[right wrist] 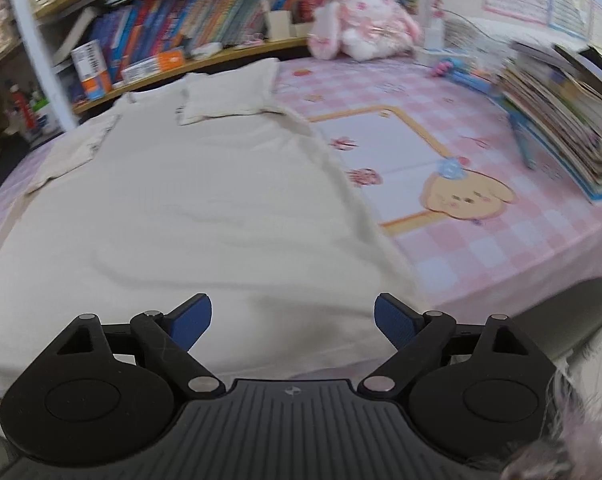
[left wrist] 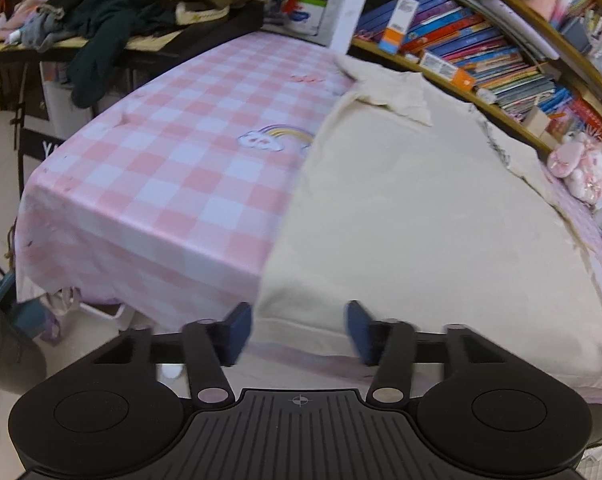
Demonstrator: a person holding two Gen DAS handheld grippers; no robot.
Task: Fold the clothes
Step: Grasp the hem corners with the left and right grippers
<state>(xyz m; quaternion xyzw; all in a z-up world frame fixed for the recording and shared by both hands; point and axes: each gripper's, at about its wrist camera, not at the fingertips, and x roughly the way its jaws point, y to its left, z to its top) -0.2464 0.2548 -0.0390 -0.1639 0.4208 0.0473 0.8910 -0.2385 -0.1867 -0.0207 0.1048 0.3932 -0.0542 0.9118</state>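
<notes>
Both tongs point(left wrist: 299, 330) point(right wrist: 293, 322) agape over shirt point(right wrist: 189, 216)

Even, soft indoor light in both views; no hard shadows or glare. Fisheye distortion bows the bookshelf point(left wrist: 481, 60) and the table edge toward the frame borders. Motion blur smears the stacked books point(right wrist: 561, 120) at right and softens the cream shirt point(right wrist: 181, 220); the near gripper bodies remain fairly sharp.
</notes>
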